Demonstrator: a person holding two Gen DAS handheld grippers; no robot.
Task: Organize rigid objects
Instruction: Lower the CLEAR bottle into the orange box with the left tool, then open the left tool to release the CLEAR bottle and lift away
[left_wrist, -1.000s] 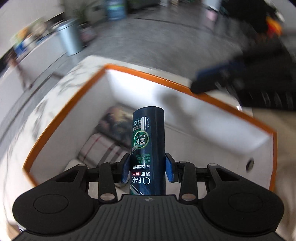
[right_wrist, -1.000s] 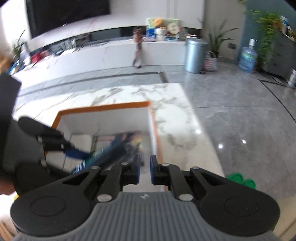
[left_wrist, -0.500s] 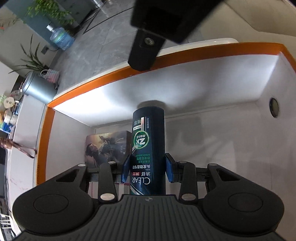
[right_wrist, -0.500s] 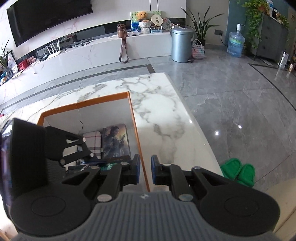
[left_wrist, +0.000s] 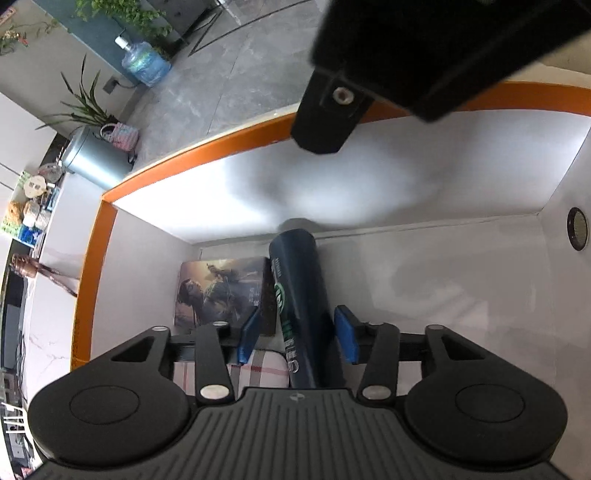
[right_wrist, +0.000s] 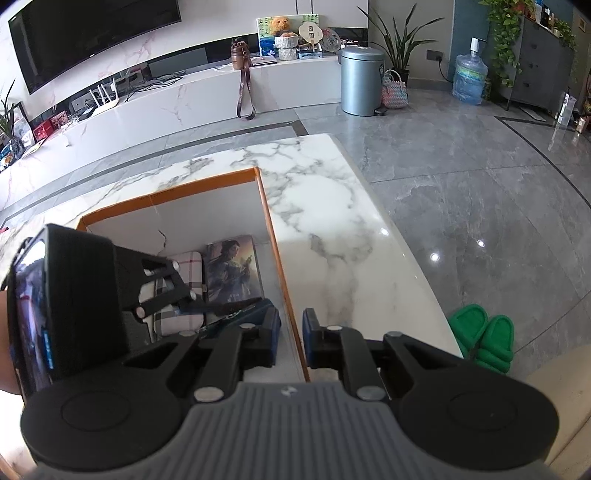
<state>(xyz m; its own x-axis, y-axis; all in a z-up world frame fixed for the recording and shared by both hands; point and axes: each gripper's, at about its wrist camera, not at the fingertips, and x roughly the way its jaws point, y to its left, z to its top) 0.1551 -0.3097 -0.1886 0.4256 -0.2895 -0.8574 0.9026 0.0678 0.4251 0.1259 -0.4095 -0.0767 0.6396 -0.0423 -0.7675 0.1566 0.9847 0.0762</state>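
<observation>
A dark blue CLEAR shampoo bottle (left_wrist: 301, 295) lies tilted inside the white box with the orange rim (left_wrist: 92, 258). My left gripper (left_wrist: 297, 334) is open around the bottle, its blue pads apart from it on both sides. A picture book (left_wrist: 218, 291) and a plaid case (left_wrist: 258, 369) lie on the box floor to the left. My right gripper (right_wrist: 291, 338) hovers above the box's right wall (right_wrist: 280, 273), its jaws nearly closed and empty. The book (right_wrist: 232, 269), plaid case (right_wrist: 181, 291) and left gripper body (right_wrist: 81, 302) show in the right wrist view.
The box stands on a white marble table (right_wrist: 332, 206). The right half of the box floor (left_wrist: 443, 280) is bare. The right gripper's body (left_wrist: 424, 55) hangs over the box's far wall. Green slippers (right_wrist: 484, 343) lie on the grey floor.
My left gripper has opened and let go of the shampoo bottle, which now leans left on the box floor. The right gripper has barely moved.
</observation>
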